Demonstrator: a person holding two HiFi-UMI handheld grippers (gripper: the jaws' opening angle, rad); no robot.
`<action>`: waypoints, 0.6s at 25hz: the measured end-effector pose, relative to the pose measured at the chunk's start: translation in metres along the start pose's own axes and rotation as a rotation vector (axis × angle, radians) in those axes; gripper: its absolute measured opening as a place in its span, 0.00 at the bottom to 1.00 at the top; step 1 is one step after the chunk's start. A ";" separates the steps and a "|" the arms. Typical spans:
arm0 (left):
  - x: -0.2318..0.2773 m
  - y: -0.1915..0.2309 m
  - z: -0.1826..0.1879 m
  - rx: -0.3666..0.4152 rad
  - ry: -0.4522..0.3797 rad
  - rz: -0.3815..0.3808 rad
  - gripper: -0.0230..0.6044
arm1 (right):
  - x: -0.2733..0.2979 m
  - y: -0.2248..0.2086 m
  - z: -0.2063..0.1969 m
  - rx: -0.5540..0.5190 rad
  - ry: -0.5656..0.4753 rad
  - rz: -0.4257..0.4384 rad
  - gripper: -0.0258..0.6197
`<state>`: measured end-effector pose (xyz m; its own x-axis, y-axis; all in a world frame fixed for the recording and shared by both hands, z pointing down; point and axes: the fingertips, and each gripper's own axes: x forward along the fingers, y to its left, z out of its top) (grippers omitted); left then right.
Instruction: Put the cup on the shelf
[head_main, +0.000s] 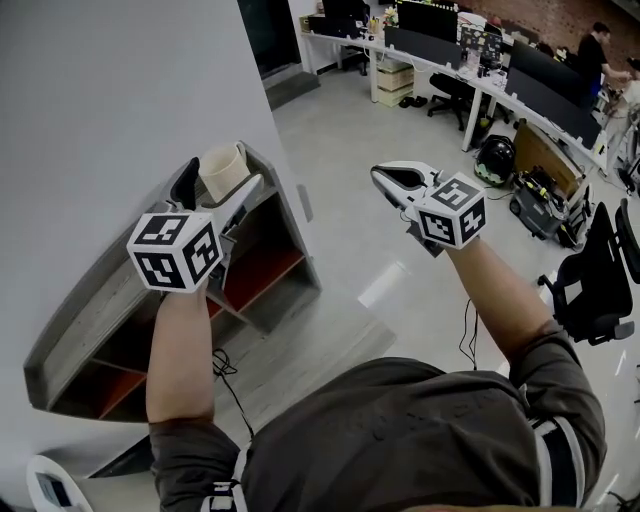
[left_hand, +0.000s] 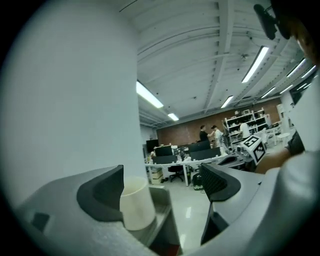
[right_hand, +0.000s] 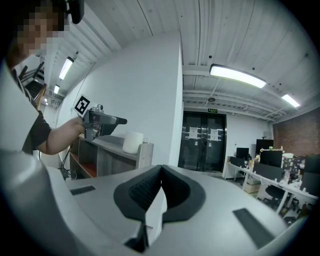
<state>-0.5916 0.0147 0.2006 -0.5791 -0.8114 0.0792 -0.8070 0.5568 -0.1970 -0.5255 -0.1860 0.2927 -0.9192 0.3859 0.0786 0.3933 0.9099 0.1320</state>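
Note:
A cream cup (head_main: 224, 172) stands upright on the far end of the grey shelf unit's top (head_main: 95, 300), close to the white wall. My left gripper (head_main: 215, 195) is open just short of the cup, nothing held between its fingers. In the left gripper view the cup (left_hand: 135, 204) stands on the shelf top (left_hand: 161, 207) beside the left finger (left_hand: 102, 194), off the middle of the left gripper (left_hand: 162, 187). From the right gripper view the cup (right_hand: 133, 142) and the left gripper (right_hand: 102, 120) are apart. My right gripper (head_main: 392, 180) hangs shut and empty over the floor; its jaws meet in the right gripper view (right_hand: 161, 172).
The shelf (right_hand: 107, 155) has open compartments with red-brown floors (head_main: 262, 278). A black cable (head_main: 228, 368) lies at its foot. Desks with monitors (head_main: 450, 45), office chairs (head_main: 595, 275) and bags (head_main: 495, 158) line the right side. Black glass doors (right_hand: 202, 142) stand beyond the wall corner. People stand at the back (left_hand: 207, 134).

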 end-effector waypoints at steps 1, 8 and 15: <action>0.001 -0.020 0.003 0.003 -0.014 -0.055 0.76 | -0.010 0.000 0.000 0.003 -0.002 -0.011 0.03; 0.035 -0.120 0.013 -0.033 -0.066 -0.351 0.76 | -0.066 -0.016 0.008 0.025 -0.005 -0.115 0.03; 0.078 -0.262 0.001 -0.083 -0.091 -0.664 0.73 | -0.194 -0.041 -0.012 0.055 0.010 -0.321 0.03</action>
<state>-0.4251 -0.1948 0.2571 0.0520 -0.9959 0.0745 -0.9967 -0.0565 -0.0589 -0.3629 -0.3000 0.2839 -0.9957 0.0771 0.0513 0.0819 0.9918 0.0984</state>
